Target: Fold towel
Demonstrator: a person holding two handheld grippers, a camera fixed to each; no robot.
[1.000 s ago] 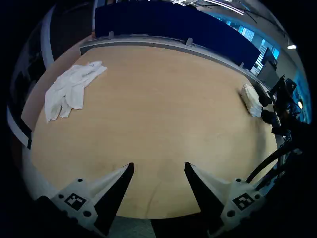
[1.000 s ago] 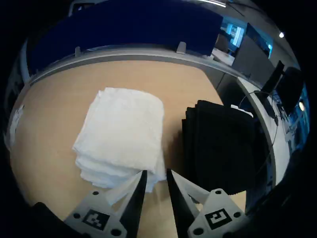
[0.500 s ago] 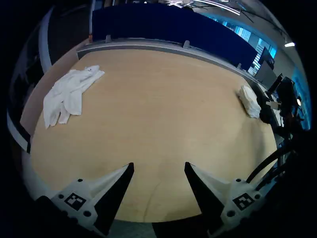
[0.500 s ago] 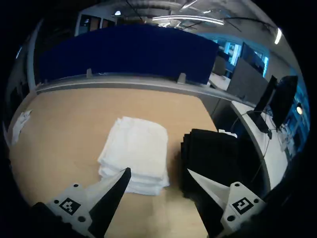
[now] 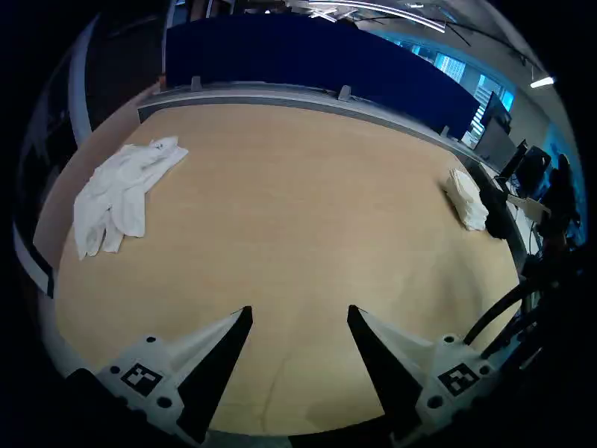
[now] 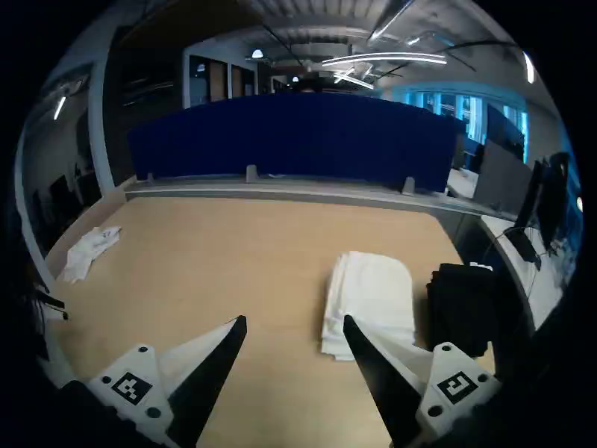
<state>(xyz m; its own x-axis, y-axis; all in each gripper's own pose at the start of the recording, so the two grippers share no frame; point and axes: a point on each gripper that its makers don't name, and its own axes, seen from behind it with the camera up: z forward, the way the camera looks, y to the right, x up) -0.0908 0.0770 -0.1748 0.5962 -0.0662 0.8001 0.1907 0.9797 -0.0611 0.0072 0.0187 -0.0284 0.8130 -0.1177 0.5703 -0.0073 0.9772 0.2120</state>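
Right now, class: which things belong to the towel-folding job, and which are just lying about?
Job: crumpled white towel; folded white stack; left gripper and right gripper, both open; table.
Lying about: black stack; blue partition; monitor.

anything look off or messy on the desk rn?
One thing: a white towel lies crumpled and unfolded near the far left corner of the table, unlike the neat folded white stack beside the black stack on the right. Nothing looks spilled or damaged. The left tool and right tool are open, holding nothing.
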